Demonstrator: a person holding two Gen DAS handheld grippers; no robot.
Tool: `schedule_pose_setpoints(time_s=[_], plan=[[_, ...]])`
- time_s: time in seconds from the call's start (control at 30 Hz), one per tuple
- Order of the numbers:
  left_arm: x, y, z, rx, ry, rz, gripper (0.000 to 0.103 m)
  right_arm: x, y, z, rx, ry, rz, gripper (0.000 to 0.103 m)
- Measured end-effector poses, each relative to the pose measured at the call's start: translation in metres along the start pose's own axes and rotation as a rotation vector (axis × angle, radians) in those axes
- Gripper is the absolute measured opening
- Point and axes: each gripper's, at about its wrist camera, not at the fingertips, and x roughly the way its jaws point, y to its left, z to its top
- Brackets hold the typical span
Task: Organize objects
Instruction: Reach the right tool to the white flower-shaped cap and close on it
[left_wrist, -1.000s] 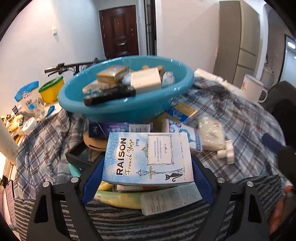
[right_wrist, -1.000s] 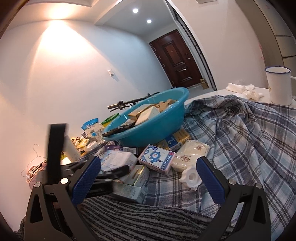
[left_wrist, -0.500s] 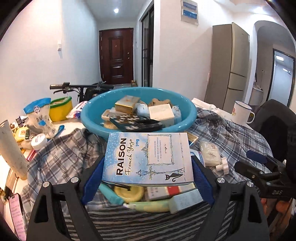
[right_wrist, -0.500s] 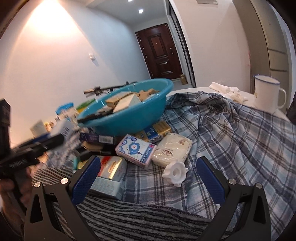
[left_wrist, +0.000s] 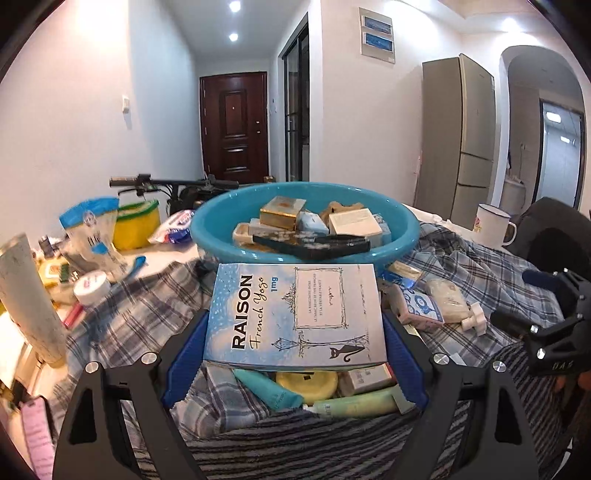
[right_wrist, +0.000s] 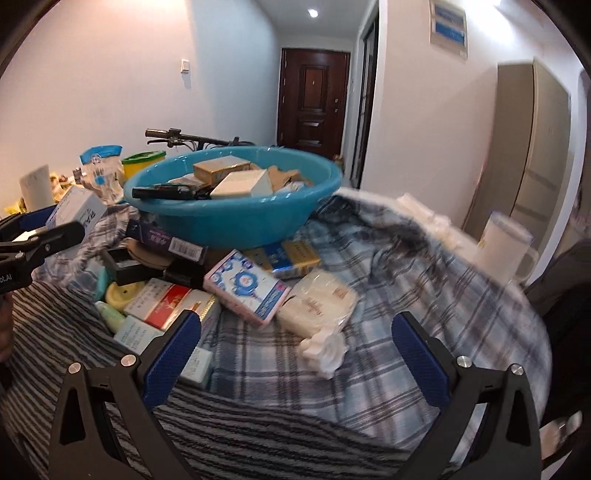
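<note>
Blue Raison box (left_wrist: 295, 314), pinched across its width in your left gripper (left_wrist: 293, 354), lies just short of the basin (left_wrist: 221, 236); right fingers (right_wrist: 173, 350) spread, empty.

walls: white | door (left_wrist: 233, 123): dark wood, hallway end | ceiling spotlights (left_wrist: 233, 36): lit | cabinet (left_wrist: 458, 142): tall, grey-beige, right

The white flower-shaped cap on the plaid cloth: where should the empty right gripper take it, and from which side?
Probably from above, right gripper closing across the white cap's scalloped rim: it is small, low, and crowded behind by the cream soap packet.
</note>
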Motion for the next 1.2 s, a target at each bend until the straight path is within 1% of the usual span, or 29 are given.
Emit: schedule_pose_setpoints(time_s=[0.07,0.17,0.27,0.3,0.4,0.5,0.63,0.8,0.87,0.9,0.93,0.97,1.03,1.07,1.17,1.2], plan=[[0.001,0.005,-0.004,-0.026,-0.004,-0.031,0.090,-0.003,-0.007,0.003,0.026,-0.013,0.020,0.103],[0.001,0.012,-0.008,-0.069,-0.007,-0.055,0.090,-0.002,-0.018,0.007,0.055,0.019,-0.010,0.103],[0.001,0.021,-0.010,-0.117,-0.013,-0.069,0.090,0.001,-0.020,0.012,0.003,0.058,-0.065,0.103],[0.001,0.023,-0.011,-0.125,-0.013,-0.072,0.090,0.004,-0.020,0.014,-0.014,0.077,-0.063,0.103],[0.000,0.025,-0.012,-0.137,-0.017,-0.075,0.090,0.014,-0.022,0.016,-0.054,0.143,-0.024,0.103],[0.000,0.023,-0.012,-0.125,-0.017,-0.070,0.090,0.024,-0.019,0.015,-0.108,0.190,-0.027,0.103],[0.001,0.021,-0.013,-0.117,-0.012,-0.065,0.090,0.035,-0.019,0.012,-0.118,0.226,0.026,0.103],[0.004,0.022,-0.013,-0.122,0.001,-0.060,0.090,0.048,-0.016,0.009,-0.158,0.255,0.062,0.102],[0.005,0.023,-0.014,-0.124,0.006,-0.058,0.090,0.052,-0.015,0.010,-0.169,0.261,0.075,0.099],[0.005,0.023,-0.014,-0.124,0.008,-0.058,0.090,0.055,-0.016,0.010,-0.172,0.268,0.080,0.095],[0.006,0.023,-0.014,-0.125,0.011,-0.059,0.090,0.057,-0.016,0.010,-0.174,0.276,0.082,0.089],[0.007,0.023,-0.014,-0.125,0.013,-0.058,0.090,0.060,-0.017,0.010,-0.174,0.284,0.085,0.086],[0.007,0.023,-0.013,-0.127,0.017,-0.060,0.090,0.066,-0.019,0.008,-0.163,0.306,0.101,0.075],[0.007,0.023,-0.013,-0.128,0.018,-0.061,0.090,0.069,-0.020,0.006,-0.159,0.317,0.100,0.072],[0.008,0.023,-0.013,-0.127,0.020,-0.061,0.090,0.073,-0.020,0.002,-0.159,0.337,0.100,0.061],[0.008,0.022,-0.013,-0.127,0.022,-0.061,0.090,0.074,-0.020,0.002,-0.160,0.343,0.101,0.055]])
